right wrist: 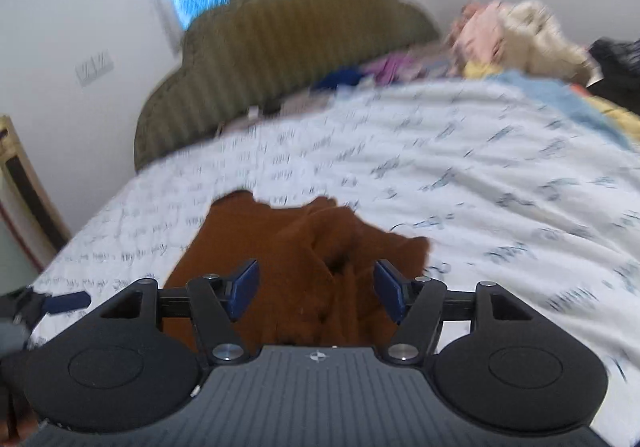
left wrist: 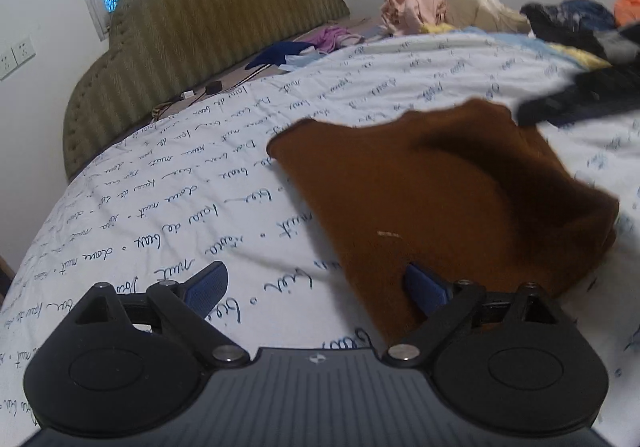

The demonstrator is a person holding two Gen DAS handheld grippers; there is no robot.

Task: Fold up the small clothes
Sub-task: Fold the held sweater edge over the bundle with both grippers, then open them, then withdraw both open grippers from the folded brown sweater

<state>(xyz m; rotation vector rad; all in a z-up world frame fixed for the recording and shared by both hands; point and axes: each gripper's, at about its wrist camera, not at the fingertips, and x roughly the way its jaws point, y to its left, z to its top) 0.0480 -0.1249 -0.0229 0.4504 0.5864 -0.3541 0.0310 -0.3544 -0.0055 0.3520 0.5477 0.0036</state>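
Between the right claw's [right wrist: 316,293] spread jaws lies the brown garment [right wrist: 288,247].

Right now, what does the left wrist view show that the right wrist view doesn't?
Only the left wrist view shows the open left gripper, one pad resting on the brown knitted garment's edge, plus a dark blurred shape crossing its far corner and an orange item at far right. Only the right wrist view shows the open right gripper over the garment's bunched folds, and a wooden frame at left. Both show the script-printed white bedsheet, green scalloped headboard and pink-and-cream clothes pile.
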